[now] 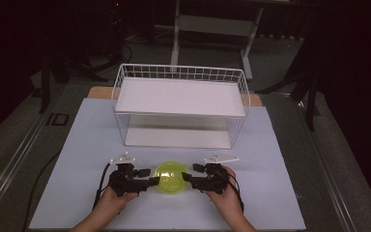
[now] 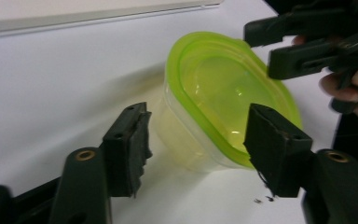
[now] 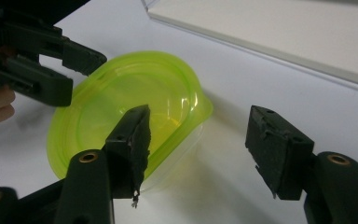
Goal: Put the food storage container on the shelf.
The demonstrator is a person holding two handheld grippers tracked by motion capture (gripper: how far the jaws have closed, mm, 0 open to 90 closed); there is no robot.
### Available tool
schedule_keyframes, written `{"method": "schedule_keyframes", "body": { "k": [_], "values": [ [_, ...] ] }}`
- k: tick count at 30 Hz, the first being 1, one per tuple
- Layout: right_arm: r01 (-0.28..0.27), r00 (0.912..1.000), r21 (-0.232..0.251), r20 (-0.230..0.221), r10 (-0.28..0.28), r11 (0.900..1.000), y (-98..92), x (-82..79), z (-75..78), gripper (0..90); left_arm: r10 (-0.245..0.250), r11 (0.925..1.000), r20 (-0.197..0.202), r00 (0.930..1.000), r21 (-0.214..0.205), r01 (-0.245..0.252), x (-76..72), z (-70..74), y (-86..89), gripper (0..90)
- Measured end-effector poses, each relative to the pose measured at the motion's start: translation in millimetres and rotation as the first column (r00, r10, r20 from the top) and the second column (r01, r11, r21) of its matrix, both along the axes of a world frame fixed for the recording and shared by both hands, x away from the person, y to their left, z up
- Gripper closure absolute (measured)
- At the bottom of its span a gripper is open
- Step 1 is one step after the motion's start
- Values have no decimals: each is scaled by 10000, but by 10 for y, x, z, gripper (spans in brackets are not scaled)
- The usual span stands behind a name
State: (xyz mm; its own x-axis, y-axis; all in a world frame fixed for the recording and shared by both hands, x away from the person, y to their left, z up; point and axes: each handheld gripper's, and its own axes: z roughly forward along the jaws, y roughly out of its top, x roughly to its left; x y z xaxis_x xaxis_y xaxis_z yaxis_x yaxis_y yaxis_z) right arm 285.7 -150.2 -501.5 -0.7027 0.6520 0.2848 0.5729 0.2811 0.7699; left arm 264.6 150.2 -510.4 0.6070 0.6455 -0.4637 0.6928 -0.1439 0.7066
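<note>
left tool (image 1: 147,177) spread | right tool (image 1: 189,174) spread | lidded container (image 1: 170,177) between them on table (image 1: 270,193)

The container (image 1: 171,177) sits on the table (image 1: 77,145) between both tools, the wire rack (image 1: 180,104) behind it.

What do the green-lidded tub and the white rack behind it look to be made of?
Tub: apparently thin clear plastic, as the table shows through its wall. Its lid looks like glossy translucent green plastic, with highlights on top. Rack: white wire sides, likely coated metal, holding flat matte white shelves whose material I cannot tell. Both tongs stand open beside the tub.
</note>
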Motion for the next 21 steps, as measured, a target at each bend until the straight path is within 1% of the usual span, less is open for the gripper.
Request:
{"method": "schedule_keyframes", "body": {
  "k": [1,2,3,4,5,6,7,8,9,10,12,13,15,16,17,18,20,21],
  "values": [
    [5,9999,22,-126,-5,10000,3,-1,-4,415,-99,9999,-141,9999,-111,97,8,-7,0,478],
    [-14,9999,24,-148,15,10000,6,3,-14,417,-24,10000,-125,9999,-60,24,7,-10,-1,482],
    [-20,9998,1,-203,20,10000,12,3,-21,429,-124,9999,-258,9996,-108,121,13,-15,-1,511],
    [-20,9998,1,-203,20,10000,12,3,-21,429,-124,9999,-258,9996,-108,121,13,-15,-1,528],
    [-58,9995,26,-323,59,10000,18,0,-28,445,-149,9998,-282,9995,-98,146,10,-14,-11,534],
    [-60,9995,-1,-320,60,10000,21,-3,-25,456,-221,9997,-330,9992,-149,216,10,-9,-14,560],
    [-105,9993,-25,-351,104,9999,25,-5,-20,483,-221,9997,-330,9992,-149,216,10,-9,-14,570],
    [-105,9993,-25,-351,104,9999,25,-5,-20,483,-206,9998,-305,9993,-70,204,7,-3,-22,570],
    [-122,9991,-69,-408,119,9999,35,-11,-12,498,-284,9996,-410,9988,-69,282,10,-5,-36,581],
    [-172,9988,-50,-469,170,9998,39,-12,-12,524,-282,9996,-401,9988,-37,281,6,-5,-41,582],
    [-224,9983,-17,-547,223,9997,44,-25,-1,550,-354,9994,-465,9983,-6,354,-3,-4,-54,593],
    [-224,9983,-17,-547,223,9997,44,-25,-1,550,-354,9994,-465,9983,-6,354,-3,-4,-54,597],
    [-283,9970,62,-725,286,9996,40,-40,10,615,-533,9985,-370,9979,84,537,-33,15,-70,608],
    [-289,9958,151,-859,301,9995,35,-46,14,652,-534,9985,-302,9981,133,539,-50,25,-83,612],
    [-266,9948,206,-973,285,9994,33,-56,20,666,-534,9985,-302,9981,133,539,-50,25,-83,620],
    [-245,9948,163,-989,260,9996,32,-67,31,678,-658,9976,-214,9976,195,662,-83,38,-94,629],
    [-243,9936,273,-1097,271,9993,25,-84,42,699,-632,9978,-201,9978,210,636,-98,43,-92,660],
    [-229,9936,311,-1096,262,9993,24,-102,47,707,-514,9984,-166,9985,219,518,-133,50,-96,671]
  ]
}}
